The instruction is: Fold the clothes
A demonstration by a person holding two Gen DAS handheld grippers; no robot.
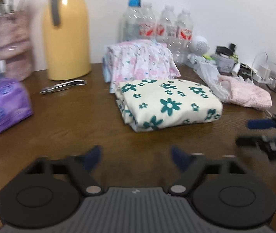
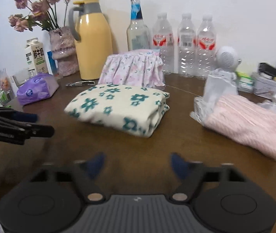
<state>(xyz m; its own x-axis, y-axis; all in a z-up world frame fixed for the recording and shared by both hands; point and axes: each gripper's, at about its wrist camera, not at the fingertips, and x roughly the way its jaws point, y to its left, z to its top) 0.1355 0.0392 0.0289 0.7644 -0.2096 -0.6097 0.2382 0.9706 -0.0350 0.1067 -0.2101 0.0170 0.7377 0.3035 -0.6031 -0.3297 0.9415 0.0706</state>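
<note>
Both the left gripper [image 1: 136,156] and right gripper [image 2: 137,164] hang spread and empty over the table [image 1: 70,120], short of the folded flowered cloth [image 1: 169,104]. A careless regrasp could undo its fold or nudge the bottles [image 2: 186,44] behind.

Folded cloth [image 2: 118,106]: lies on the tabletop [image 2: 167,147], near its middle.
Gathered cloth [image 2: 133,68]: directly behind the folded cloth, touching its back edge.
Jug [image 2: 93,40]: behind and left of the gathered cloth.
Bottles [image 2: 186,42]: in a row along the wall, behind and right of the gathered cloth.
Tissue pack [image 2: 37,88]: left of the folded cloth, well apart.
Knit cloth [image 2: 248,124]: right of the folded cloth.
Carton [image 2: 36,56]: behind the tissue pack.
</note>
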